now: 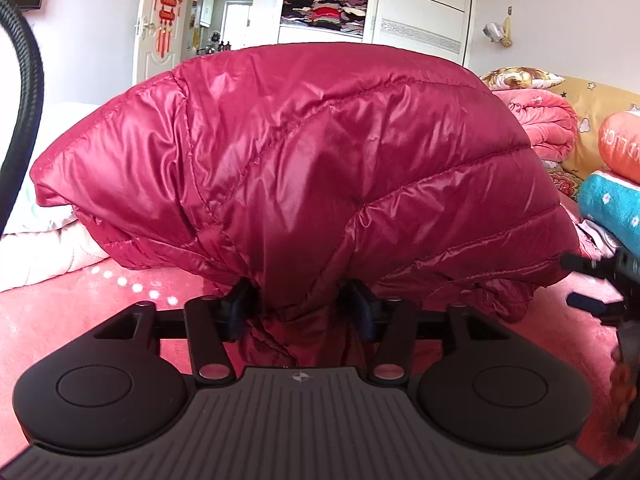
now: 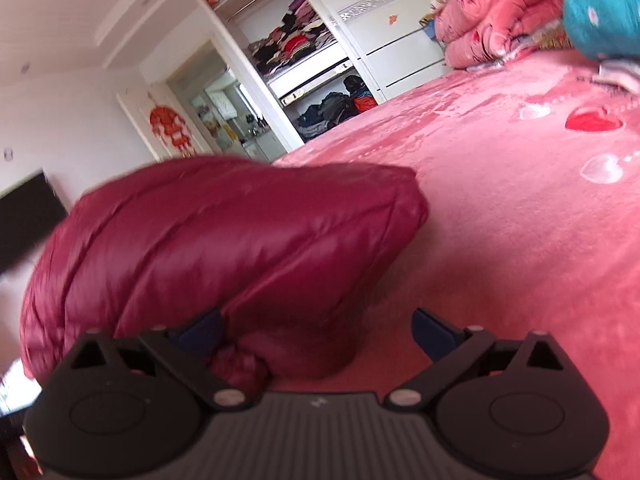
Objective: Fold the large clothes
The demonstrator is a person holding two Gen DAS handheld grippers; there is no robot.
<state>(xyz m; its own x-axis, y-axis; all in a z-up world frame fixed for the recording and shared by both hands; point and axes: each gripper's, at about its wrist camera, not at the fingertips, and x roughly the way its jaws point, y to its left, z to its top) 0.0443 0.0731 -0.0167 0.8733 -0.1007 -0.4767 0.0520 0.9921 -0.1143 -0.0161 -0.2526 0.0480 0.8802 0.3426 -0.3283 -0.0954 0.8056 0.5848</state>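
A shiny dark red quilted down jacket [image 1: 288,160] lies bunched on the pink bed cover [image 1: 80,320]. My left gripper [image 1: 300,304] is shut on a bunched fold of the jacket, and the puffy body rises right in front of the camera. In the right wrist view the same jacket [image 2: 224,248] sits left of centre on the bed. My right gripper [image 2: 316,332] is open with its jaws wide apart. Its left finger [image 2: 200,326] touches the jacket's lower edge and its right finger [image 2: 434,330] is over bare bed cover. The right gripper also shows at the right edge of the left wrist view [image 1: 608,280].
Folded pink quilts [image 1: 540,120] and a teal blanket [image 1: 612,208] are stacked at the bed's right side. A white quilt [image 1: 48,248] lies at the left. An open wardrobe [image 1: 324,0] full of clothes and a door stand behind. The bed cover [image 2: 520,220] stretches right of the jacket.
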